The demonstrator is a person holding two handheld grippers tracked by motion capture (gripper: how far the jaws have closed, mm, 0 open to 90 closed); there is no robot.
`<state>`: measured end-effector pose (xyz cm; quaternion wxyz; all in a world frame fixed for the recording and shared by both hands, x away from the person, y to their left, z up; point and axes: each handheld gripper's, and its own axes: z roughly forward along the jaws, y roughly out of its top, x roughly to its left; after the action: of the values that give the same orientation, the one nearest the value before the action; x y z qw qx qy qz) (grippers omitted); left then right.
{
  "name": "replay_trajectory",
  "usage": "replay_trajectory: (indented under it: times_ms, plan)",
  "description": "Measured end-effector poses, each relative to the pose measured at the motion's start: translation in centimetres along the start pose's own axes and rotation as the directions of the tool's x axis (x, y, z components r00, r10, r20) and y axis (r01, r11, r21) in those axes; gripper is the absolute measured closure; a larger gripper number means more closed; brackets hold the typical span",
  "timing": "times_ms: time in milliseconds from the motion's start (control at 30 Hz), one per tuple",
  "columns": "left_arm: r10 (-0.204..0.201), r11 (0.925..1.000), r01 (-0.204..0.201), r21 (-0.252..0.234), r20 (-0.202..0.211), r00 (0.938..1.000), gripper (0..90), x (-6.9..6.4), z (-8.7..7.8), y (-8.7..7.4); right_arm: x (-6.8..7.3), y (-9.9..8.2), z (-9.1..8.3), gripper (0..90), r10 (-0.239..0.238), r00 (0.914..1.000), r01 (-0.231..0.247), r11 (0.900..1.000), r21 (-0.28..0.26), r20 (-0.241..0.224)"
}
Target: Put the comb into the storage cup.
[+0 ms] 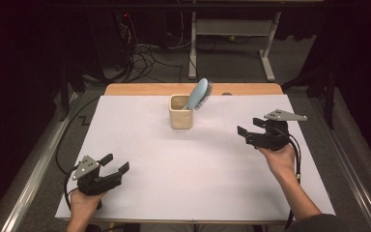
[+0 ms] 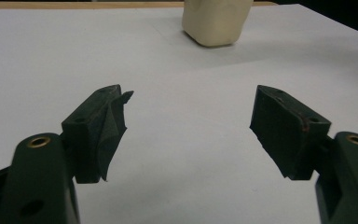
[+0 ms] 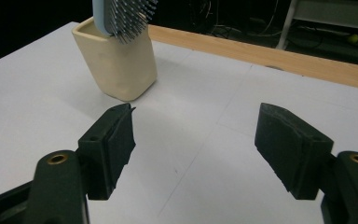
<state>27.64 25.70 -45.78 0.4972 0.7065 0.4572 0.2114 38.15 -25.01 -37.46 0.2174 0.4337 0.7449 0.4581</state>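
The white-covered table (image 1: 140, 193) carries a cream square cup (image 1: 180, 117) at upper centre, a pale-blue bristled hairbrush (image 1: 199, 94) standing inside. The placing looks complete: right gripper (image 1: 251, 126) and left gripper (image 1: 115, 163) spread wide, empty, well apart.

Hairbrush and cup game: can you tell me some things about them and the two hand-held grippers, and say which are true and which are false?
1. The hairbrush stands in the cup with its bristle head up. True.
2. The cup lies tipped over on its side. False: it stands upright on the white table.
3. The right hand-held gripper is holding the hairbrush. False: its jaws are open with nothing between them, apart from the cup.
4. The left hand-held gripper is open and holds nothing. True.
5. The hairbrush is red. False: its back is light blue.
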Motion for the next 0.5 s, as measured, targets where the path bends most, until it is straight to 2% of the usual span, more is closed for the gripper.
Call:
replay_trajectory:
  times_ms: [500]
  plan:
    - [0.0,1.0,0.0,0.005,-0.005,1.0,26.6,0.0,0.1,0.0,-0.6,-0.7,-1.1,28.2,0.015,0.9999,-0.015,0.9997,-0.02,0.009]
